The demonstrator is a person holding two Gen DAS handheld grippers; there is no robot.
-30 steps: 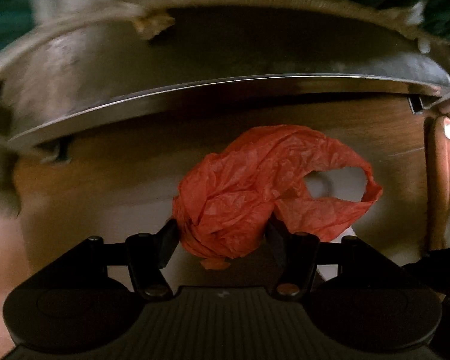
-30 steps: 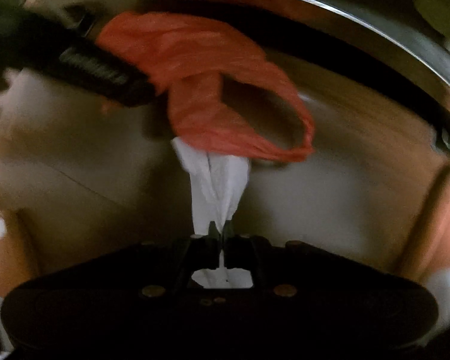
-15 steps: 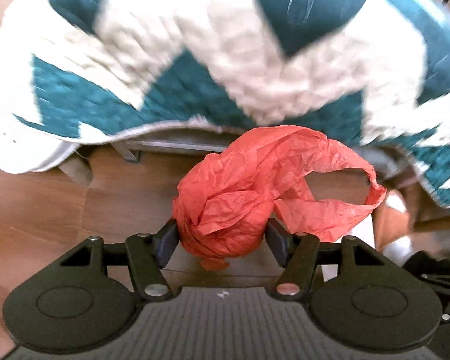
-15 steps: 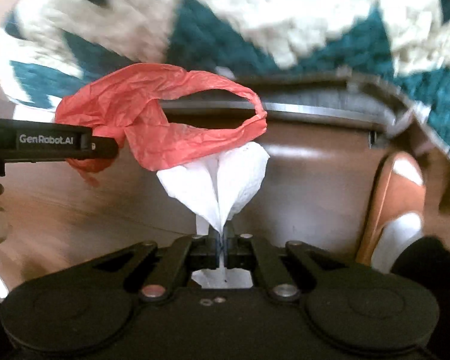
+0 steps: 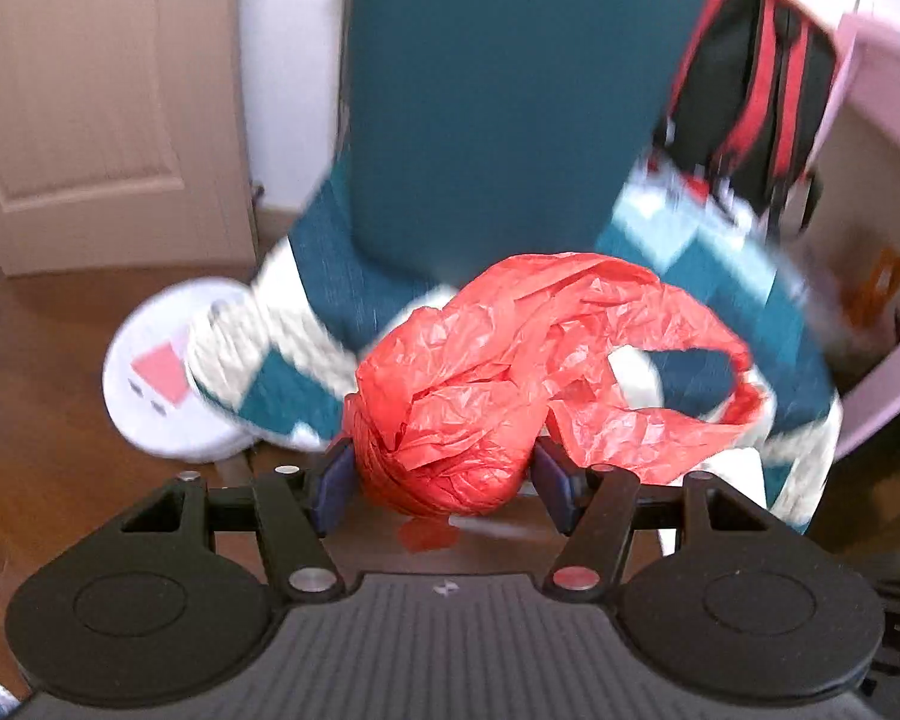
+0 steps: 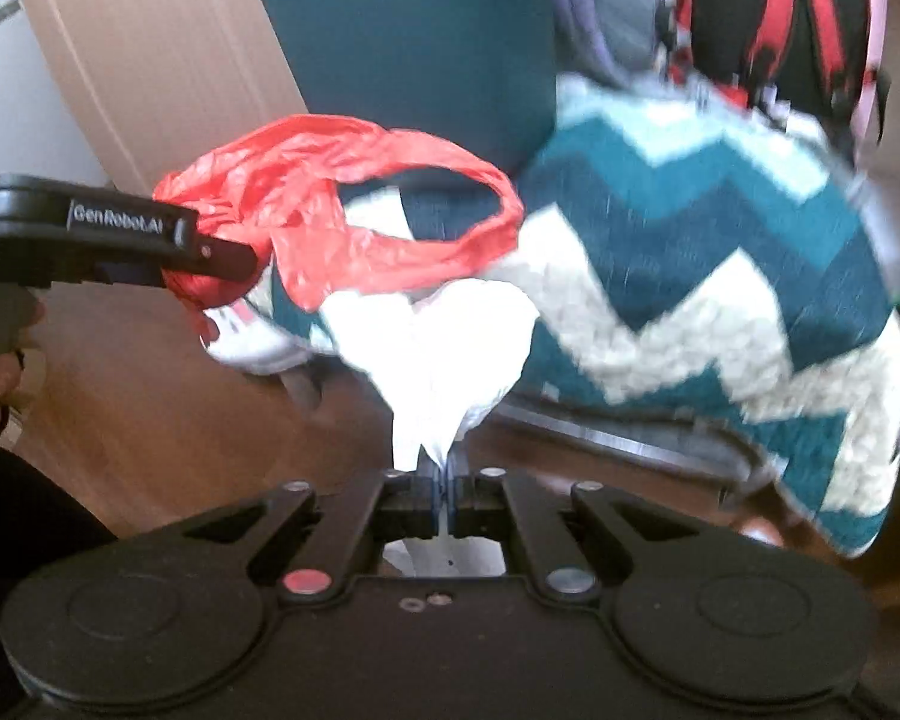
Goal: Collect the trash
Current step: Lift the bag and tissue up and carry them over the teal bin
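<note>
Much of the background was smeared by blur, so the zigzag teal-and-white blanket [image 5: 282,354] and the chair it draped could only be roughly read, and the chair's seat was hidden under it. On the far left stood a beige door [image 5: 90,96], its top cut off by the frame edge; below it lay the wooden floor [image 5: 36,396]. A round white object [image 5: 162,378] with a red patch poked out from under the blanket's left edge, and what it was could not be told. In the middle, the left gripper [image 5: 444,474] was clamped half-wide on one crumpled red plastic bag [image 5: 486,396], the bunched end squeezed between both pads and a loose handle loop trailing to the right. In the right wrist view, the right gripper [image 6: 444,489] was pinched nearly closed on one white tissue [image 6: 444,354], which fanned out beyond the fingertips, just below the bag's loop. At the far right a black-and-red backpack [image 5: 750,96] hung, its bottom hidden by the blanket.
</note>
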